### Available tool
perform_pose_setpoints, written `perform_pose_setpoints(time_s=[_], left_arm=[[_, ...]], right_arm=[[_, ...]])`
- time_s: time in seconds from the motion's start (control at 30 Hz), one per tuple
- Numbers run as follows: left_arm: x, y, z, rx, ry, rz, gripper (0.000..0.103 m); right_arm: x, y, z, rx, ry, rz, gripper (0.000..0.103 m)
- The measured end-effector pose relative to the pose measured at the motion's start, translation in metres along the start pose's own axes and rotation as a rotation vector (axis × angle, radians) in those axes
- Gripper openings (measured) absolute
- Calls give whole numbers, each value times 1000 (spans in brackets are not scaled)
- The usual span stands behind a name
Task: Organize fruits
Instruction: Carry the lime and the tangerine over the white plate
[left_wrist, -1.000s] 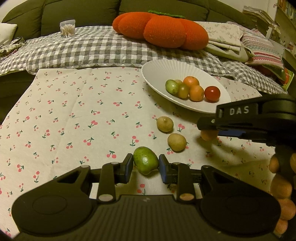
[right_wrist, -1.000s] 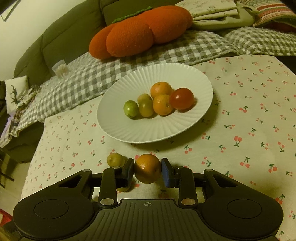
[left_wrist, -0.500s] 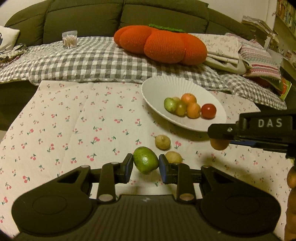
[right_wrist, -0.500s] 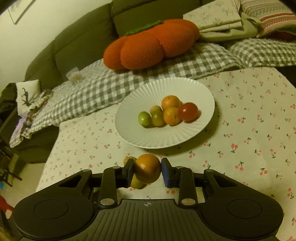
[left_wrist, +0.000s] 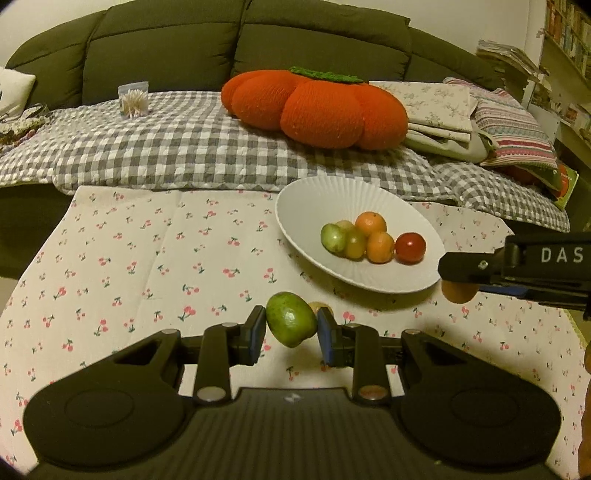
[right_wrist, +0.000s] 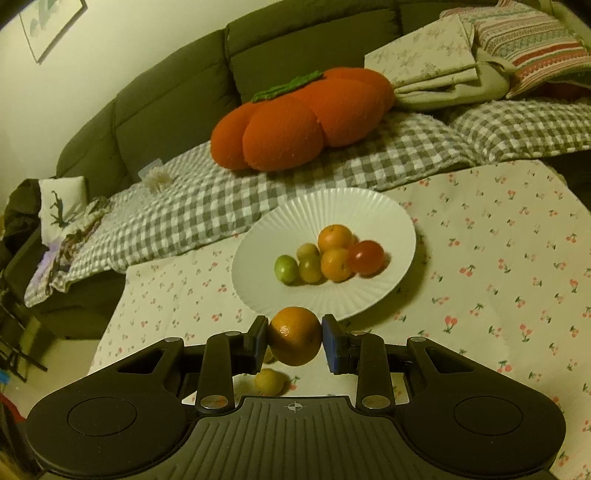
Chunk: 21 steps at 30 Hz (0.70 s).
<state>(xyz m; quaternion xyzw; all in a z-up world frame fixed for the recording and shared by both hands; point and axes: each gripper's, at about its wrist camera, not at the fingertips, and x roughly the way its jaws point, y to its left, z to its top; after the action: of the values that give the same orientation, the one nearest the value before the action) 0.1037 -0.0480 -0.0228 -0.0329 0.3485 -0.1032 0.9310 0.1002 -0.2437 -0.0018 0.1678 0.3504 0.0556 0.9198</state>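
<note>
right tongs (right_wrist: 294, 338) clamping orange (right_wrist: 294, 335), fruit-filled white plate (right_wrist: 384, 218) beyond

Home living room — sofa (left_wrist: 236, 40), cushions (left_wrist: 317, 107)

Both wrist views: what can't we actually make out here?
- Yellowish fruit, left wrist view: mostly hidden behind the green fruit clamped in the left gripper.
- Orange in the right gripper, left wrist view: mostly covered by that gripper's finger; plain in the right wrist view.
- Second loose yellow fruit, right wrist view: partly cut off by the gripper body.
- Cloth under both gripper bodies: unseen.
</note>
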Motion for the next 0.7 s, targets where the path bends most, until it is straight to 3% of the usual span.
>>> perform_pose_setpoints(time_s=[0.4, 0.7], left_arm=[[15, -1, 22, 44, -27, -7, 28], [45, -18, 42, 107, -44, -38, 28]], right_arm=[[1, -25, 23, 44, -45, -25, 30], [23, -47, 35, 93, -32, -51, 30]])
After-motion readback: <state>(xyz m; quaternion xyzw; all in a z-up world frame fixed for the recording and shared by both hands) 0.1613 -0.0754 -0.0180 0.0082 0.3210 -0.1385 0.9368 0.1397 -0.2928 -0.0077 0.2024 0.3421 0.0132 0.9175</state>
